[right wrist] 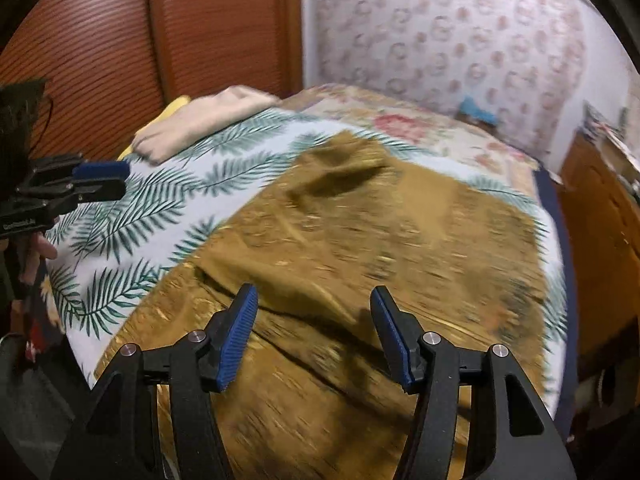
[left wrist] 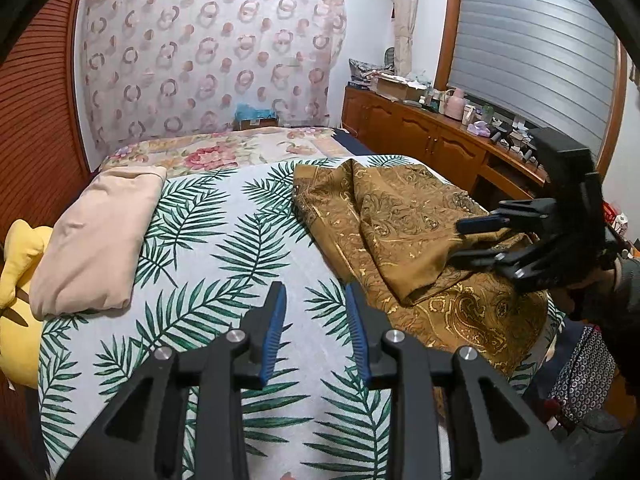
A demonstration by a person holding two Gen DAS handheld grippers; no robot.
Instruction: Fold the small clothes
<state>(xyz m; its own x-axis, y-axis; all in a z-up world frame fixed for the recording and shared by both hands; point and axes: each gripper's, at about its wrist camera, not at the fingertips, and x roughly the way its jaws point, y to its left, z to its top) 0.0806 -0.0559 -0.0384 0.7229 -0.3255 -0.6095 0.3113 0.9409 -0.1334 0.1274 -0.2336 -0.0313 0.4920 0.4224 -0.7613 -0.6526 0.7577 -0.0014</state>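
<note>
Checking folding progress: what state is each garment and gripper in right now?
Brown gold-paisley cloth: rumpled, partly folded over itself, unheld.
Beige garment: folded, lying at the bed's edge.
Left gripper: open, nothing between its pads.
Right gripper: open over the brown cloth, gripping nothing.

Patterned curtain (left wrist: 208,52), wooden sideboard (left wrist: 416,136), shuttered window (left wrist: 532,48).

My tongs' pads (left wrist: 276,332) are blue; the cloth (left wrist: 404,224) is gold paisley, the bedsheet (left wrist: 224,240) white with green fronds.

gold paisley cloth (left wrist: 404,224) | rumpled, partly folded | bed's right | folded beige garment (left wrist: 100,240) | bed's left
</note>
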